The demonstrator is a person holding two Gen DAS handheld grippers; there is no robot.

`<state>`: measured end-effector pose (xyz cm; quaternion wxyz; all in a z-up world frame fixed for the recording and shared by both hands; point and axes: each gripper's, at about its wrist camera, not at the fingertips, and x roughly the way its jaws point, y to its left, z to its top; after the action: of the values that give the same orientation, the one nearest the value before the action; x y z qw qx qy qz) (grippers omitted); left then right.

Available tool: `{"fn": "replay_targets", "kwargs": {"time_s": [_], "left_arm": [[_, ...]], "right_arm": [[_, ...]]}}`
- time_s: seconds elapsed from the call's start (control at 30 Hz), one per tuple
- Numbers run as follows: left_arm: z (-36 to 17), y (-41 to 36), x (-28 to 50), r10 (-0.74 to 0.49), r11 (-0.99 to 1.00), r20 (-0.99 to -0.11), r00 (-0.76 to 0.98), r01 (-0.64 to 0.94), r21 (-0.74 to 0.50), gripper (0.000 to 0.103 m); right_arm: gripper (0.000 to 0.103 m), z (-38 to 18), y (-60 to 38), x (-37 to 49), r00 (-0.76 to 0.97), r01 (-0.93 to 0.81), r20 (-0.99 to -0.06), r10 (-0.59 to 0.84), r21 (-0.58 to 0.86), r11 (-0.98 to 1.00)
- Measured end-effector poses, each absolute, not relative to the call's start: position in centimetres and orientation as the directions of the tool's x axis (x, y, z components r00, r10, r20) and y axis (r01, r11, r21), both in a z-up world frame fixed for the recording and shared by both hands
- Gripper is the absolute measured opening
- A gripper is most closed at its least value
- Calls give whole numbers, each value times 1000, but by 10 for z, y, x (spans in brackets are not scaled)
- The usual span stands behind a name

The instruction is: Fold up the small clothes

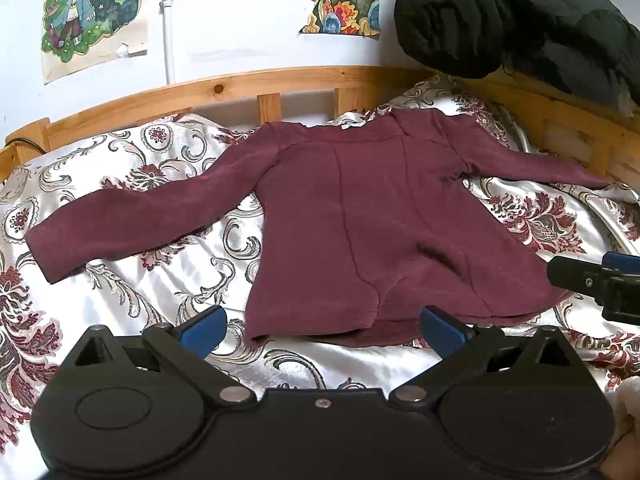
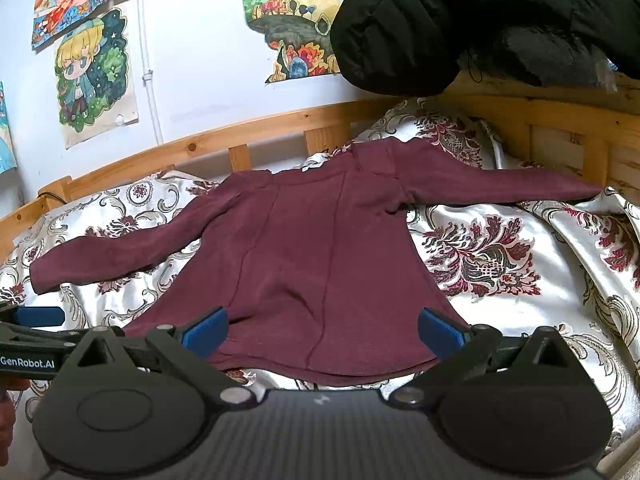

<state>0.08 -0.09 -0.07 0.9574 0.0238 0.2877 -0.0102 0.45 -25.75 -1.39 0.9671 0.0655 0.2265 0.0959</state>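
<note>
Bed's covered with a shiny white satin bedspread (image 1: pixel 132 288) printed with dark red and grey floral scrolls. A pine bed frame (image 1: pixel 240 88) with slatted rails runs along the far edge and down the right side. A black puffer jacket (image 1: pixel 516 16) is draped over the rail at the far right corner. On the white wall there's an anime-style drawing of a blond kid (image 1: pixel 90 12), a colourful landscape drawing (image 2: pixel 290 20), and a thin white pipe (image 1: pixel 168 24) running vertically between them.

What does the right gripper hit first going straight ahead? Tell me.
Most likely the maroon shirt: the right gripper stands open over its bottom hem, spread flat on the patterned bedspread. How high it rides above the cloth is unclear, so it might skim across toward the collar instead.
</note>
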Motion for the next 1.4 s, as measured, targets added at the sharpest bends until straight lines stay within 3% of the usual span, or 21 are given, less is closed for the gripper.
{"fn": "replay_targets", "kwargs": {"time_s": [1.4], "left_arm": [[0, -5, -3, -6, 998, -545, 838, 43, 56, 102]], "right_arm": [[103, -16, -257, 4, 878, -151, -427, 216, 180, 972]]}}
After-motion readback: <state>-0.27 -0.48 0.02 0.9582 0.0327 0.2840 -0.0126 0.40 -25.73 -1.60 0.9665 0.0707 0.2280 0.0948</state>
